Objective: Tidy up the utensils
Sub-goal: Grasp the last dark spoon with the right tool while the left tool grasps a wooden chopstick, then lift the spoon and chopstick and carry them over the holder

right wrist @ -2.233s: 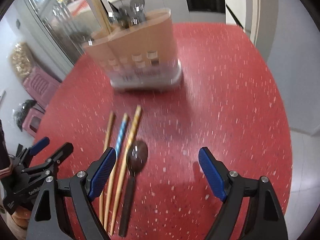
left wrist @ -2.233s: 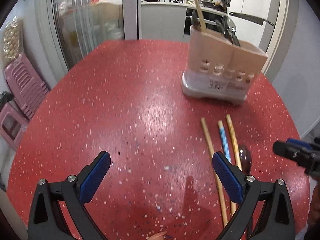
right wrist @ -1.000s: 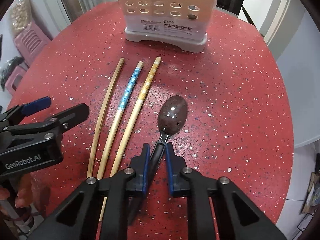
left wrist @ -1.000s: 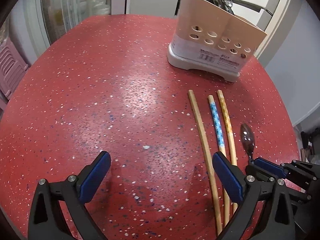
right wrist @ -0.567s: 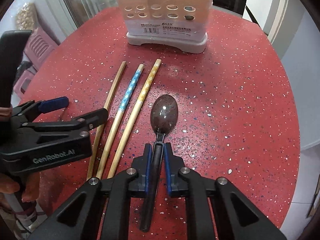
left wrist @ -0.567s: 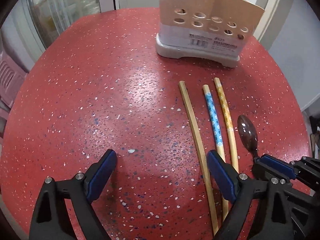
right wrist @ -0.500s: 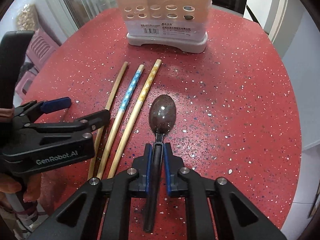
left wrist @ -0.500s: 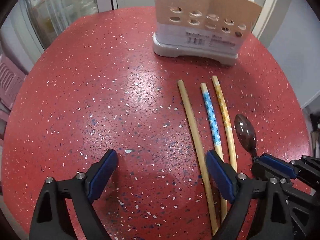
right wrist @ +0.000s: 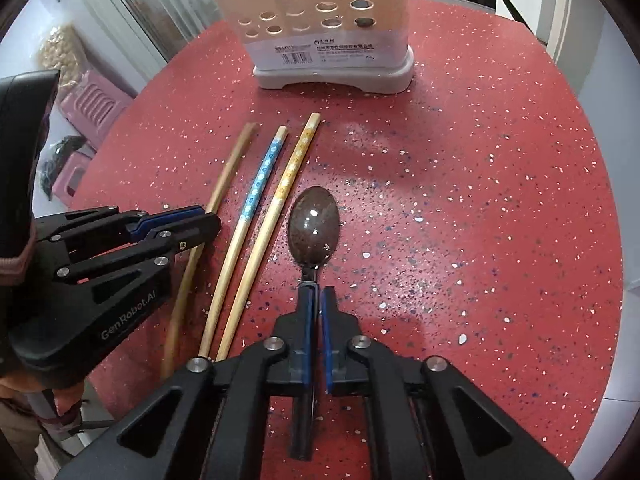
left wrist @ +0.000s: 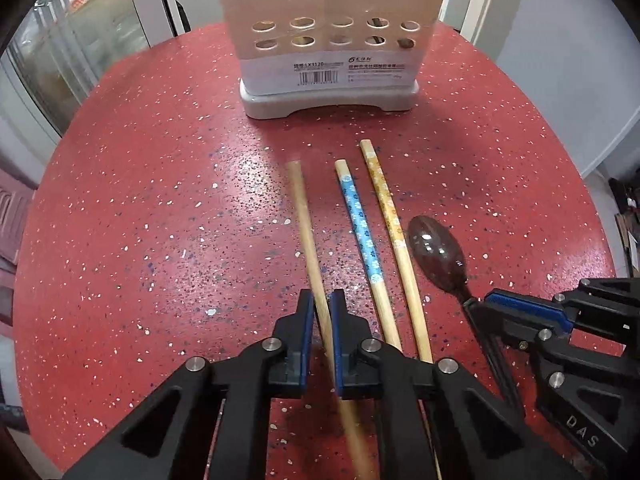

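Four utensils lie side by side on the red speckled surface [left wrist: 160, 200], long axes running roughly from the grippers toward the perforated utensil holder [left wrist: 328, 40] at the far edge: a plain chopstick [left wrist: 306, 224], a blue-patterned chopstick [left wrist: 360, 232], a yellow-patterned chopstick [left wrist: 386, 208] and a dark spoon [right wrist: 314, 224]. The left gripper [left wrist: 320, 312] has its jaws drawn in onto the plain chopstick, pads pressing either side of the shaft around mid-length, the stick lying in line with the fingers. The right gripper [right wrist: 315, 304] is clamped narrowly on the spoon's handle just behind the bowl, the bowl pointing toward the holder (handle end trails back under the gripper body). Both utensils appear to rest on the surface, not yet lifted. The holder stands straight ahead of both grippers, well apart; the coming move likely calls for lifting and tipping each utensil toward upright to drop into the holder's top, whose openings are out of view here.
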`<state>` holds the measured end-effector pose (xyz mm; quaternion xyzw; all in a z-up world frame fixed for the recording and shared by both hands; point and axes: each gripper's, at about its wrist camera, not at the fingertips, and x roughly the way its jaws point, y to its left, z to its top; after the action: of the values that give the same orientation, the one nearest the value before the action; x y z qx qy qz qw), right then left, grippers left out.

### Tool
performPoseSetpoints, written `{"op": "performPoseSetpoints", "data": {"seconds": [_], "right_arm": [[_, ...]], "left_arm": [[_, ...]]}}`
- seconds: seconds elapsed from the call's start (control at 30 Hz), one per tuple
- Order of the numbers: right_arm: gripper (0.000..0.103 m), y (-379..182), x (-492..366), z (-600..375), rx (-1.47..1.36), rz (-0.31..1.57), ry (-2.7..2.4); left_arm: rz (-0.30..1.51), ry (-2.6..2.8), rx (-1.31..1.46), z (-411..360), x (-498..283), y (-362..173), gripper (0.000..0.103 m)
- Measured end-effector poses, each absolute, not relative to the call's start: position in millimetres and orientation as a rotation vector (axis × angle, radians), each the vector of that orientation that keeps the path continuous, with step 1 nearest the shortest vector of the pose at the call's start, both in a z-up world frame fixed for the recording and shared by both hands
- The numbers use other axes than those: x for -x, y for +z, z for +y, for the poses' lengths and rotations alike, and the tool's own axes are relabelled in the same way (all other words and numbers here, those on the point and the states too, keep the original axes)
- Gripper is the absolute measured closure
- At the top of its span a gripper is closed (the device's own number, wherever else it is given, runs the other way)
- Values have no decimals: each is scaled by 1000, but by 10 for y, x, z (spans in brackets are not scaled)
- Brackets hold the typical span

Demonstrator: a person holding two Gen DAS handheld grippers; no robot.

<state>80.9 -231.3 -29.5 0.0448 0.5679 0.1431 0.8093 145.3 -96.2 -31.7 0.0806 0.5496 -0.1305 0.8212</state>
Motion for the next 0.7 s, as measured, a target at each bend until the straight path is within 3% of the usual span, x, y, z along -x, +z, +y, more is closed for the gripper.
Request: {"op": "performPoseSetpoints", "data": {"seconds": [0.07, 0.2, 0.33, 0.4, 0.43, 0.7], "right_arm": [[77, -280, -825, -2268, -79, 1214, 309], [74, -282, -813, -2139, -43, 1219, 301], [75, -285, -821, -1951, 55, 1232, 258], [89, -293, -813, -1856, 146, 1221, 220], [91, -292, -811, -1835, 163, 1211, 219], [91, -185, -762, -2246, -86, 1172, 300]], "left_arm": [[1166, -278, -157, -954, -1452, -312, 70], [1156, -278, -133, -765, -1298, -308, 71], [1141, -285, -115, -652, -1240, -320, 71], [1130, -289, -112, -630, -1201, -322, 71], [1125, -295, -102, -607, -1173, -321, 72], [1057, -307, 11, -340, -1063, -185, 72]]}}
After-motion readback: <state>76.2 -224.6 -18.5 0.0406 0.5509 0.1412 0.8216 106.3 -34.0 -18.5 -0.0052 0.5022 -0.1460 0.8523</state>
